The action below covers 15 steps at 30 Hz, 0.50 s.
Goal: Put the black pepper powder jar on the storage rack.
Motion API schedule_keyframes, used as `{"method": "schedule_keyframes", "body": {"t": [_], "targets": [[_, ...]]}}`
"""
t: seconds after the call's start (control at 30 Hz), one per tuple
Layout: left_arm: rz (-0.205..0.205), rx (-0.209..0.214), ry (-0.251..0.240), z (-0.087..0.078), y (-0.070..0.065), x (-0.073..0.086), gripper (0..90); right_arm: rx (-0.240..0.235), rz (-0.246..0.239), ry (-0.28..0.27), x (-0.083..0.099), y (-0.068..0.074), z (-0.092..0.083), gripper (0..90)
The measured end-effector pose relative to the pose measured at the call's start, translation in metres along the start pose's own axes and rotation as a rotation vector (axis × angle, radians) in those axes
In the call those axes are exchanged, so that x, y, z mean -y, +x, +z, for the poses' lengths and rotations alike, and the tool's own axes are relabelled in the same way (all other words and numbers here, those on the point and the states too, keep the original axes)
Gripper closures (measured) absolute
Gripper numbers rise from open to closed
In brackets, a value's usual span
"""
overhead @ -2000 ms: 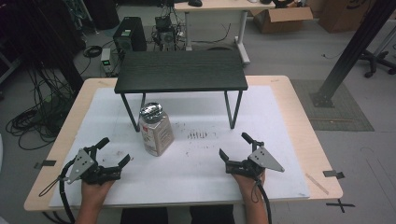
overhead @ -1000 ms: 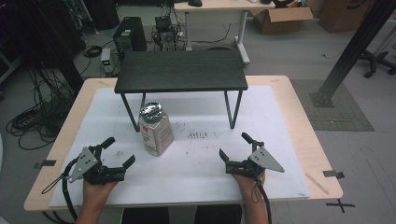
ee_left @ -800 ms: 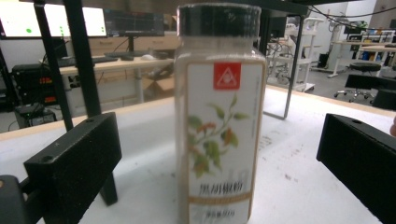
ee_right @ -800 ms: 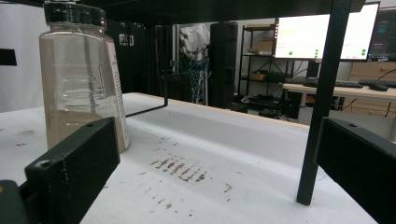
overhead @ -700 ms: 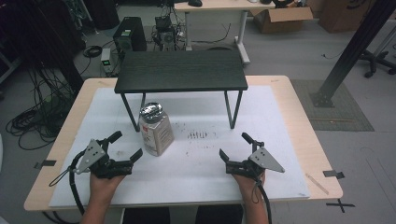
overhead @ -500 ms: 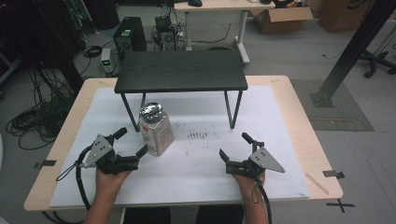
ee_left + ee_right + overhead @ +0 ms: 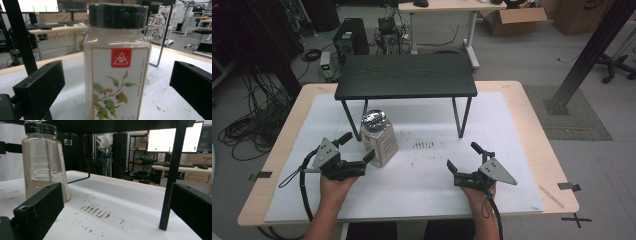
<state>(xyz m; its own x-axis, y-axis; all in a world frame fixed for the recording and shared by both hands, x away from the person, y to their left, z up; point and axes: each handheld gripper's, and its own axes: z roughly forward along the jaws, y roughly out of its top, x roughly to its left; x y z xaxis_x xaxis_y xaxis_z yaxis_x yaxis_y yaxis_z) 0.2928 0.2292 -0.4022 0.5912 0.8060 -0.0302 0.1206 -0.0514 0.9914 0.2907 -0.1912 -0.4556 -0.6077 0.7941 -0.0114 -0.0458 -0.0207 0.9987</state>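
A clear plastic jar [image 7: 379, 137] with a dark lid and a plant label stands upright on the white mat, by the left front leg of the small black table [image 7: 407, 75]. My left gripper [image 7: 358, 147] is open just left of the jar. In the left gripper view the jar [image 7: 117, 70] stands close up between the two jaws of the left gripper [image 7: 115, 87], and neither jaw touches it. My right gripper [image 7: 463, 156] is open over bare mat near the front right, holding nothing. The right gripper view has the jar [image 7: 43, 162] farther off to its left.
The black table's legs [image 7: 172, 175] stand on the white mat [image 7: 422, 175]. Small dark smudges [image 7: 427, 145] mark the mat between the grippers. The wooden tabletop's edge [image 7: 557, 165] borders the mat. Desks, computers and cables lie on the floor beyond.
My left gripper has moved forward and to the right, up to the jar, with its jaws still open. The right gripper and the jar have not moved.
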Motion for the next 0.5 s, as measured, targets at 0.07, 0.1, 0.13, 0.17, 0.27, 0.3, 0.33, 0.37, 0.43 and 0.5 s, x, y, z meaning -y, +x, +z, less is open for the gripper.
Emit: {"method": "schedule_keyframes", "body": {"t": [0.07,0.1,0.13,0.17,0.27,0.3,0.33,0.37,0.43,0.5], "targets": [[0.002,-0.002,0.008,0.002,0.0,0.0,0.3,0.0,0.0,0.001,0.0,0.0,0.0,0.0],[0.003,-0.007,0.015,0.003,0.0,-0.001,0.2,0.0,0.0,0.001,0.0,0.0,0.0,0.0],[0.003,-0.007,0.015,0.003,0.0,-0.001,0.3,0.0,0.0,0.002,0.0,0.0,0.0,0.0],[0.003,-0.005,0.017,0.004,-0.001,-0.001,0.2,0.0,0.0,0.002,0.0,0.0,0.0,0.0],[0.01,-0.005,0.023,0.007,-0.001,-0.002,0.3,0.0,-0.001,0.002,0.0,0.0,0.0,0.0],[0.013,-0.005,0.025,0.008,-0.001,-0.003,0.3,0.0,0.0,0.003,0.0,0.0,0.0,0.0],[0.012,-0.005,0.026,0.009,-0.001,-0.004,0.2,0.0,0.0,0.003,0.0,0.0,0.0,0.0],[0.014,-0.006,0.026,0.01,-0.002,-0.004,0.2,0.0,-0.001,0.003,0.0,0.0,0.0,0.0],[0.017,-0.008,0.034,0.013,-0.002,-0.006,0.3,0.0,0.0,0.003,0.0,0.0,0.0,0.0],[0.022,-0.012,0.035,0.016,-0.002,-0.006,0.3,0.0,0.0,0.003,0.0,0.0,0.0,0.0]]}}
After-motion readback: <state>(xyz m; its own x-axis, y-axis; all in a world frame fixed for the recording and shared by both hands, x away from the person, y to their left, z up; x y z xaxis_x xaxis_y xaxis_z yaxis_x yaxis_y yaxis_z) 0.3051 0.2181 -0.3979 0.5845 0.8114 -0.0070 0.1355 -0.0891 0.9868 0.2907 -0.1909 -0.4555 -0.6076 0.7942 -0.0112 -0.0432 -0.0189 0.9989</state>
